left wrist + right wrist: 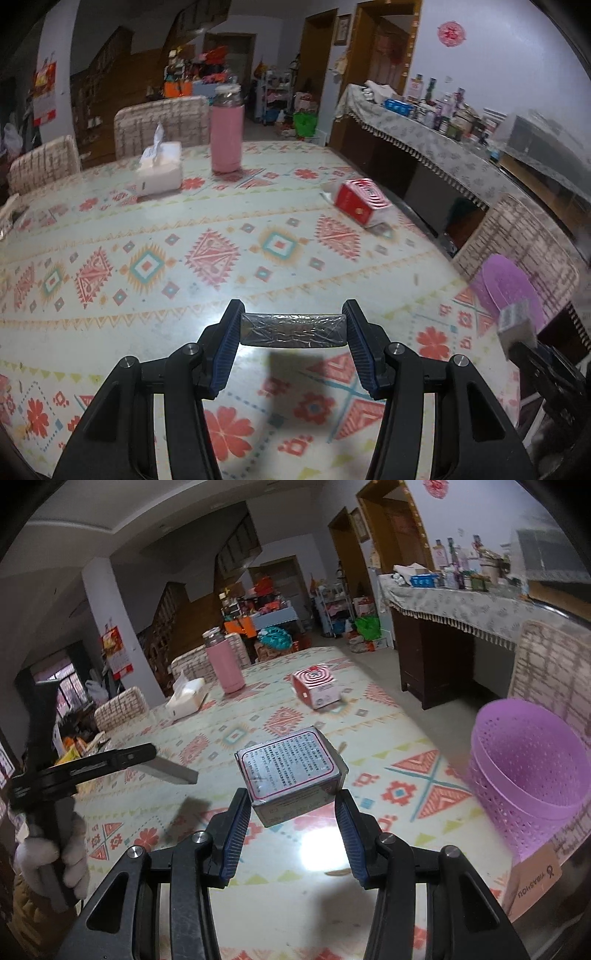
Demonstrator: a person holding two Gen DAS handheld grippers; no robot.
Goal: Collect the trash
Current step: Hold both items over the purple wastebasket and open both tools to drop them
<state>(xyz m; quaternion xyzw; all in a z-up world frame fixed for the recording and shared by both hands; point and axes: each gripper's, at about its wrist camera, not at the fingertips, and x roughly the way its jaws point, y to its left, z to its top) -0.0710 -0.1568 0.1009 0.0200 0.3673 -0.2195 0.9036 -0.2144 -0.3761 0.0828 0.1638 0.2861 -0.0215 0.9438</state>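
The left gripper clamps a flat dark packet lying crosswise between its pads above the patterned table, the right gripper pinches a silver printed box whose long axis runs crosswise, and only the right view shows the purple basket fully.

A glossy, smooth patterned tablecloth throws back glare beneath a crinkled, shiny dark wrapped packet, a printed cardboard box, a perforated purple plastic basket and ribbed blue pads.
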